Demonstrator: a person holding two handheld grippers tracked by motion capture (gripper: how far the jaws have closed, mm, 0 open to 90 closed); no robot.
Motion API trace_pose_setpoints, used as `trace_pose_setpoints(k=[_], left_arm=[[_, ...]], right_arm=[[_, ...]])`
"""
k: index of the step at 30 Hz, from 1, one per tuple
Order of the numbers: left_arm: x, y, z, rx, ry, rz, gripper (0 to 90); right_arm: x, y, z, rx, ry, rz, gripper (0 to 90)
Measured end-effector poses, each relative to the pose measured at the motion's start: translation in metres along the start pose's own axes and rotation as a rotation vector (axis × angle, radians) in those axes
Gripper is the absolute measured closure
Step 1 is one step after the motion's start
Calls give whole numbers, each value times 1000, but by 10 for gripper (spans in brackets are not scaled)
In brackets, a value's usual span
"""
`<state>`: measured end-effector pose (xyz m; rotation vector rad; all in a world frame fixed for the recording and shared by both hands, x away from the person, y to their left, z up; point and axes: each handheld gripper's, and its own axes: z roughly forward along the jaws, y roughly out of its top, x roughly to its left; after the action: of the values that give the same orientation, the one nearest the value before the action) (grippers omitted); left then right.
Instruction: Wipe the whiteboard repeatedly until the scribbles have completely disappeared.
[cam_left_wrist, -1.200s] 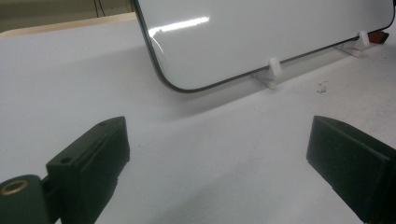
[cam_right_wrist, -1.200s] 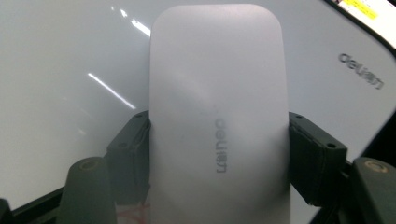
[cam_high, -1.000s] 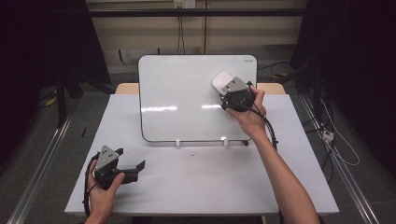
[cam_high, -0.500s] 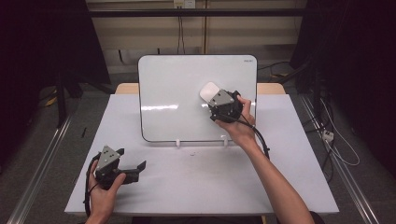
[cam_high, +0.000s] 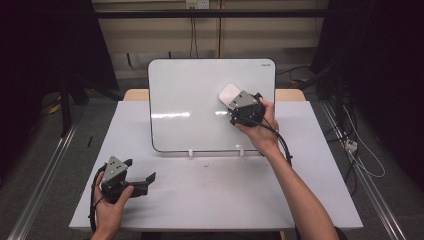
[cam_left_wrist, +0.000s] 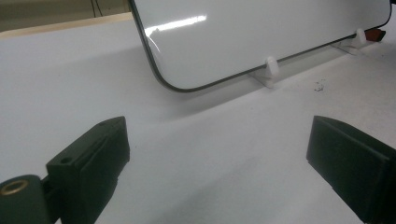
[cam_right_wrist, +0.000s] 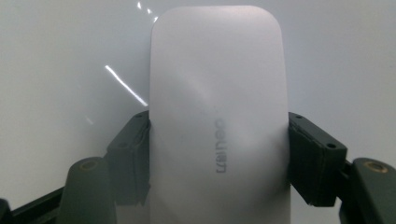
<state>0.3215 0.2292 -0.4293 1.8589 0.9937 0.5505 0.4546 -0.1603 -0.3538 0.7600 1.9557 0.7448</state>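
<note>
The right tongs (cam_right_wrist: 218, 158) are clamped on a white eraser (cam_right_wrist: 217, 116), one black pad pressed against each of its long sides, with grey lettering running along its face. In the high view the right tongs (cam_high: 239, 102) hold that eraser (cam_high: 229, 93) flat against the right part of a whiteboard (cam_high: 190, 100), just above the middle of its height, with the person's right hand (cam_high: 260, 125) gripping the tool from below and its cable trailing down along the forearm. The whiteboard stands tilted back on two small white feet (cam_high: 190, 151) near the far edge of the white table (cam_high: 225, 195), and its surface carries streaks of reflected light. The left tongs (cam_high: 142, 176) rest low over the near left part of the table, well apart from the board, held by the left hand (cam_high: 111, 207). In the left gripper view the left tongs (cam_left_wrist: 219, 154) stand wide apart with only bare table between them, and the board's rounded lower corner (cam_left_wrist: 161, 79) lies beyond.
</note>
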Motion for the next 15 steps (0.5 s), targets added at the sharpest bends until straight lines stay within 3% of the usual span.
trace_pose_setpoints(k=[7, 15], left_arm=[[1, -1, -1, 4, 6, -6, 59], [1, -1, -1, 7, 8, -4, 58]], right_arm=[[-32, -7, -4, 5, -37, 75, 312], [-55, -11, -6, 8, -69, 124, 311]])
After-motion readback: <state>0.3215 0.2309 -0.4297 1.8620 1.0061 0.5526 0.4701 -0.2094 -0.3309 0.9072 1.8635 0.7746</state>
